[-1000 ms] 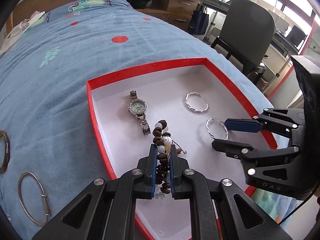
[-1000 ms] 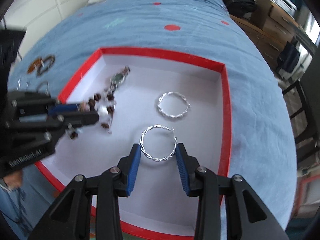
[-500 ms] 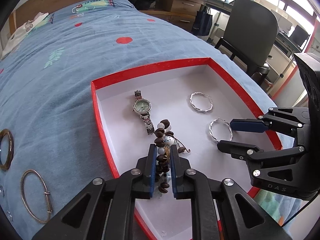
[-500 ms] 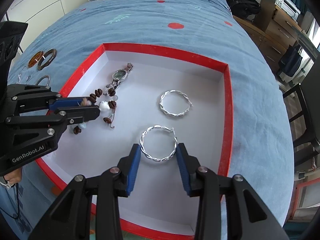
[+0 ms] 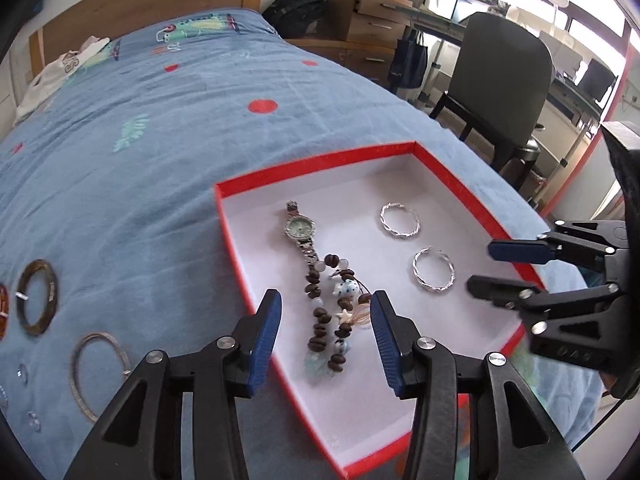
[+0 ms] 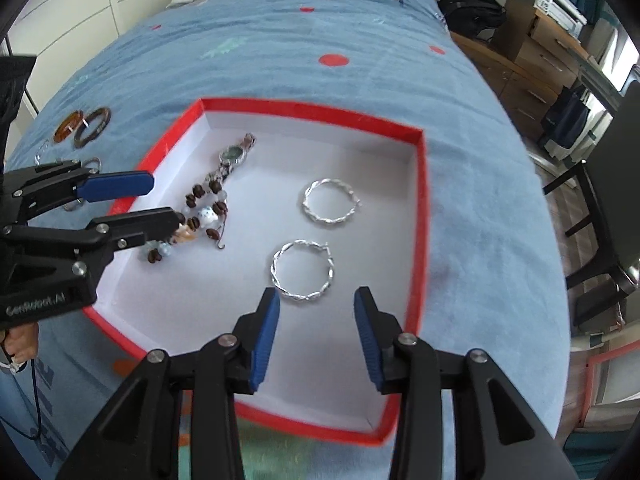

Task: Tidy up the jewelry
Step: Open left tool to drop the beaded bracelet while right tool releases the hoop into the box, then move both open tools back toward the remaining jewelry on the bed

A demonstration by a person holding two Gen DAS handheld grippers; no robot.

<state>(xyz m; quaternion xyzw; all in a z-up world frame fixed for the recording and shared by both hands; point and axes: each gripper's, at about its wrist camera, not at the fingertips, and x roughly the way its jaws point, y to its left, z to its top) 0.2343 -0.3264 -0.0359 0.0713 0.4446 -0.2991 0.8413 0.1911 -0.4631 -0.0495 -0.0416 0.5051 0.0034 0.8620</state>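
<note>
Left wrist view: left tongs [image 5: 325,334], just spread, straddle the beaded bracelet [image 5: 329,322] without pinching it.

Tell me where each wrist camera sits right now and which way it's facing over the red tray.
Left wrist: rides the left gripper, angled down over the beaded bracelet between its open fingers, which have just been opening; the right gripper shows at right.
Right wrist: rides the right gripper, angled down over the near hoop earring; the left gripper shows at left.
Shared: red tray, watch, both hoops, blue bedspread.
</note>
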